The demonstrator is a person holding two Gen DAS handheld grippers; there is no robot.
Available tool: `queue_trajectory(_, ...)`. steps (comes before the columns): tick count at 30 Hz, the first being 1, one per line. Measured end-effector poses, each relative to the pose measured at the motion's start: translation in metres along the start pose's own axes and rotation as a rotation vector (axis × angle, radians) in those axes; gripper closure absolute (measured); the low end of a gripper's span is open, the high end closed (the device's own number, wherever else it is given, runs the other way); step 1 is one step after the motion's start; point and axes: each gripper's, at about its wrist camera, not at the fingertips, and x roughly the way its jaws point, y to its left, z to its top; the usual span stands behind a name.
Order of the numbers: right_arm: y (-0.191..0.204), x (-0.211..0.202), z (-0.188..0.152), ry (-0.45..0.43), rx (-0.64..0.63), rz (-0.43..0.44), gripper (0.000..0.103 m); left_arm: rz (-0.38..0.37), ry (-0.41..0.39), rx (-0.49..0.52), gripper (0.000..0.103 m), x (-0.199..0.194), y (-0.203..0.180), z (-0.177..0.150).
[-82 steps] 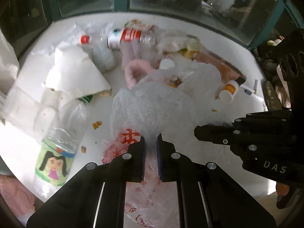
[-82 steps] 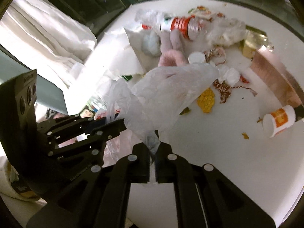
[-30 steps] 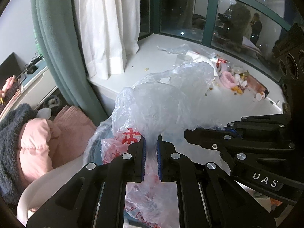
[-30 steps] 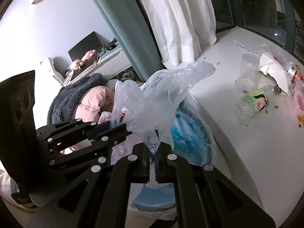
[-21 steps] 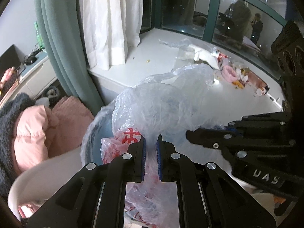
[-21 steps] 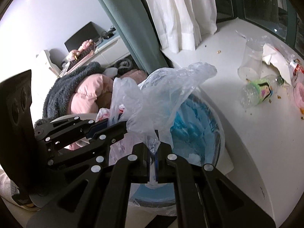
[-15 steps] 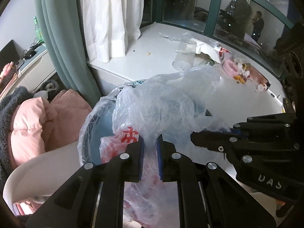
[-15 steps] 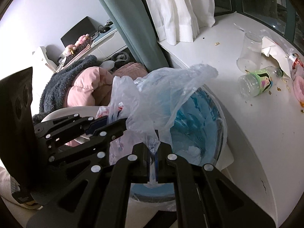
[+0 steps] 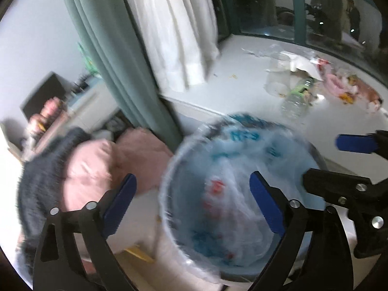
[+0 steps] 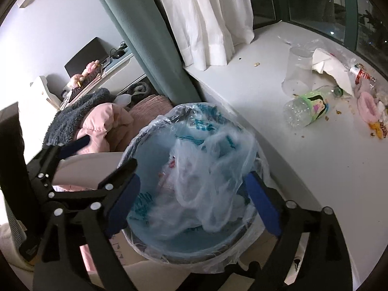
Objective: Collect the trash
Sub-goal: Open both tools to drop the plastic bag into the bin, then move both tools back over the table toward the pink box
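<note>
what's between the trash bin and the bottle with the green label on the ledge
In the right wrist view, only bare white ledge with a few crumbs lies between the trash bin and the bottle with the green label; nothing larger sits there.

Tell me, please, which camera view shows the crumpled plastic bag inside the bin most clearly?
The right wrist view: the crumpled plastic bag lies sharp and whole inside the lined bin, its folds distinct. The left wrist view shows the same bag only as a motion-blurred pale smear with red marks.

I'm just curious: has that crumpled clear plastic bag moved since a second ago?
Yes. The plastic bag left both grippers and dropped down into the lined trash bin, beside the white ledge.
</note>
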Motion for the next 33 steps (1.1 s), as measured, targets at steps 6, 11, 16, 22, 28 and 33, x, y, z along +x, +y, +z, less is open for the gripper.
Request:
queue_trajectory(6, -0.020, -0.032, -0.004, -0.071, 0.055, -0.044, 0.017, 0.100, -0.036, -0.069, 0.008, -0.006, 0.004, 0.020)
queue_trajectory(11, -0.053, -0.049, -0.016, -0.090, 0.137, -0.104, 0.017, 0.115, -0.097, -0.093, 0.008, -0.012, -0.012, 0.036)
queue_trajectory(16, -0.078, -0.064, -0.020, -0.118, 0.191, -0.142, 0.017, 0.094, -0.137, -0.048, 0.008, -0.016, -0.043, 0.050)
queue_trajectory(22, -0.104, -0.072, -0.024, -0.121, 0.209, -0.154, 0.017, 0.059, -0.165, -0.052, 0.008, -0.018, -0.072, 0.068)
queue_trajectory(28, -0.143, -0.079, -0.016, -0.102, 0.223, -0.156, 0.017, 0.018, -0.161, -0.017, 0.008, -0.016, -0.120, 0.087)
queue_trajectory(33, -0.189, -0.091, -0.002, -0.097, 0.201, -0.156, 0.017, 0.001, -0.154, -0.013, 0.008, -0.016, -0.167, 0.108)
